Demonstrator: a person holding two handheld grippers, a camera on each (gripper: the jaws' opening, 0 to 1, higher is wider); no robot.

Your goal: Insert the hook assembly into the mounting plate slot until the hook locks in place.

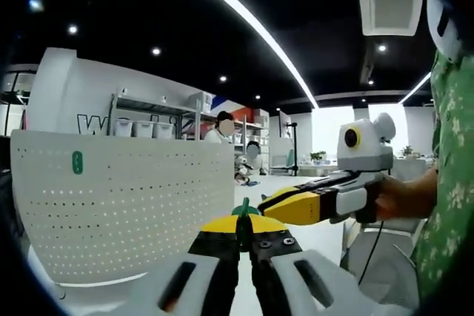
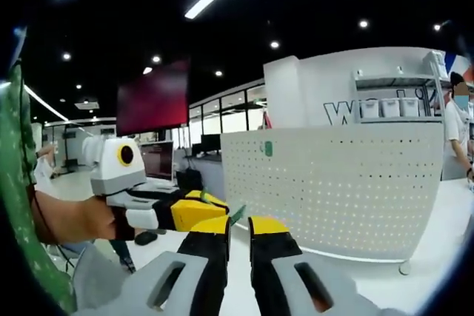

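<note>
A white perforated mounting plate (image 1: 118,205) stands upright to the left in the left gripper view, with a small green piece (image 1: 77,162) fixed near its top. My left gripper (image 1: 242,229) is shut on a green hook (image 1: 242,209) that sticks up between its yellow tips, off the plate's right edge. My right gripper (image 1: 275,201) reaches in from the right, close to the hook. In the right gripper view, my right gripper (image 2: 240,226) stands open with nothing between its jaws. The left gripper (image 2: 211,203) holds the hook (image 2: 237,215) just ahead of it, and the plate (image 2: 333,183) stands behind.
A person's hand (image 1: 400,194) and green patterned sleeve (image 1: 448,183) hold the right gripper. Shelves with white bins (image 1: 144,127) and people stand behind the plate. A dark red screen (image 2: 154,98) hangs at the left. The white tabletop (image 2: 437,257) runs under the plate.
</note>
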